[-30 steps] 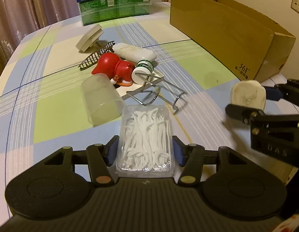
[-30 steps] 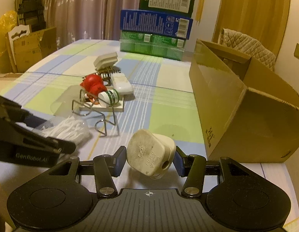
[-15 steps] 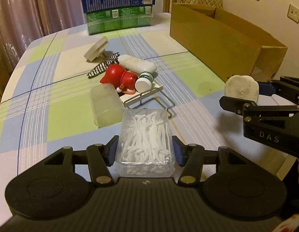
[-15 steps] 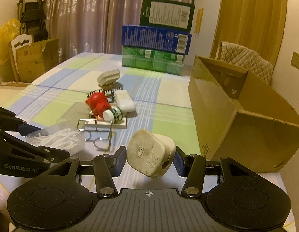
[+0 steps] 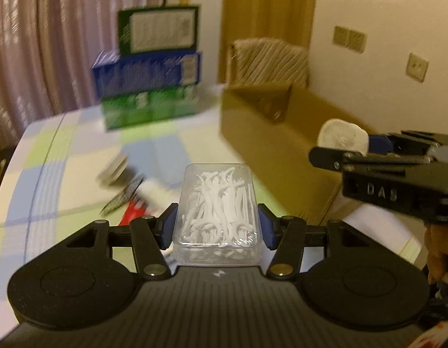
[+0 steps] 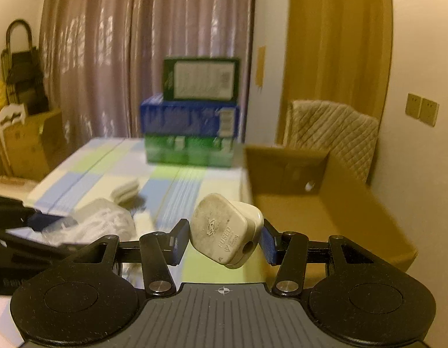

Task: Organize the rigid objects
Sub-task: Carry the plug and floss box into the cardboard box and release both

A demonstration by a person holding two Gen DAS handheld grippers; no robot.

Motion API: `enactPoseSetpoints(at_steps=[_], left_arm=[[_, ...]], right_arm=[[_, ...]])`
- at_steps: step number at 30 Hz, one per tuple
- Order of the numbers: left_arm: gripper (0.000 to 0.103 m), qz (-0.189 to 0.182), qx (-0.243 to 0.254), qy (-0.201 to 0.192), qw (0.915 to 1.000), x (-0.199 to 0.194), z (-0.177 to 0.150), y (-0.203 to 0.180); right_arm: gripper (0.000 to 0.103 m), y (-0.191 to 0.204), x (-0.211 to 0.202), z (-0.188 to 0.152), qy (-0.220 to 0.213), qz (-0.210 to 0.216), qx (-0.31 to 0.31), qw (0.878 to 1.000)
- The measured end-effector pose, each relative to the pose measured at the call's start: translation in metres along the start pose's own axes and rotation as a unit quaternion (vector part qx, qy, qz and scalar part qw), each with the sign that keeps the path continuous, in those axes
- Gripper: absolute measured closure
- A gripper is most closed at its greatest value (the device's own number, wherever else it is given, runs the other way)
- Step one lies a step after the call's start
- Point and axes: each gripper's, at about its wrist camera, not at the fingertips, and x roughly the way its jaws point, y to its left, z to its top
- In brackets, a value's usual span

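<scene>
Left wrist view: left gripper (image 5: 214, 226) pinches the light, slippery floss-pick box (image 5: 216, 211) by its sides; right gripper (image 6: 222, 239) clamps the stiff plug (image 6: 226, 233) near the cardboard box (image 6: 325, 208).

The left gripper (image 5: 215, 229) is up off the table with its two fingers squeezed tight on a clear box of floss picks (image 5: 216, 214), and the right gripper (image 6: 224, 239) is beside it, also up in the air, pinching a white plug (image 6: 227, 233).
</scene>
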Motion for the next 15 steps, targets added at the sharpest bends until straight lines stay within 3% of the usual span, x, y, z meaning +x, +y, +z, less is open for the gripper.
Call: enactPoseSetpoints(at_steps=[7, 15], left_arm=[[0.051, -0.046, 0.022, -0.028, 0.9983, 0.033, 0.053, -0.048], [0.051, -0.089, 0.046, -0.008, 0.9949, 0.079, 0.067, -0.098]], right_arm=[[0.055, -0.073, -0.004, 0.043, -0.011, -0.032, 0.008, 0.999], [0.055, -0.134, 0.017, 0.009, 0.044, -0.061, 0.030, 0.997]])
